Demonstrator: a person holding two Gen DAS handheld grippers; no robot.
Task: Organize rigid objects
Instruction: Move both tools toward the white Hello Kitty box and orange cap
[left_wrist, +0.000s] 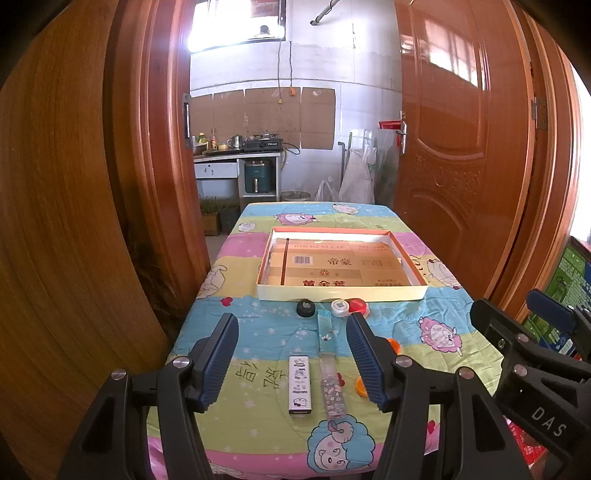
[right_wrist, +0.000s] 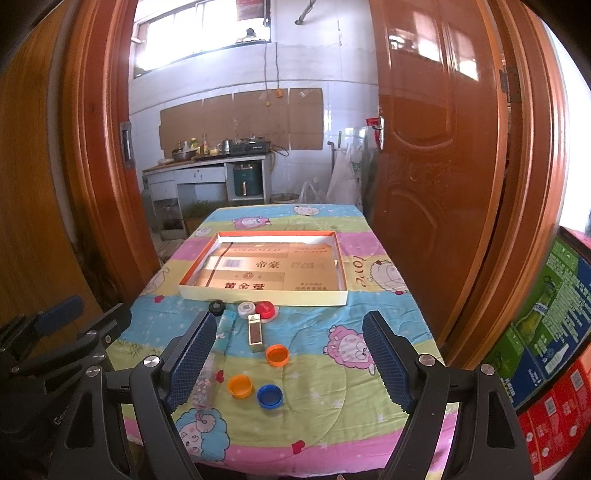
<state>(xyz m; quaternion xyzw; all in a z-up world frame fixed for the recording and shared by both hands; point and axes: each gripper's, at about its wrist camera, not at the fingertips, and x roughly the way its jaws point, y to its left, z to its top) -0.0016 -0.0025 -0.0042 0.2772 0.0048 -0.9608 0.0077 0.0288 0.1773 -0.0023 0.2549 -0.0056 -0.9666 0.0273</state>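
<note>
A shallow white box lid (left_wrist: 340, 293) (right_wrist: 258, 297) with an orange inner rim lies mid-table, cardboard inside. In front of it sit a black cap (left_wrist: 306, 307) (right_wrist: 216, 307), a white cap (left_wrist: 340, 307) (right_wrist: 246, 309) and a red cap (left_wrist: 358, 306) (right_wrist: 266, 310). Nearer lie a teal slim box (left_wrist: 327, 328) (right_wrist: 224, 332), a clear patterned case (left_wrist: 333, 387) (right_wrist: 203, 387), a white patterned box (left_wrist: 300, 384), a gold lighter (right_wrist: 255, 334), two orange caps (right_wrist: 277, 354) (right_wrist: 240, 386) and a blue cap (right_wrist: 269, 396). My left gripper (left_wrist: 291, 354) and right gripper (right_wrist: 288, 354) hover open above them, nothing between the fingers.
The table wears a cartoon sheep cloth (left_wrist: 443, 332) (right_wrist: 354, 347). Wooden doors (left_wrist: 461, 147) (right_wrist: 436, 166) flank it on both sides. Stacked printed cartons (right_wrist: 546, 332) stand at the right. A kitchen counter (right_wrist: 207, 166) lies beyond the far edge.
</note>
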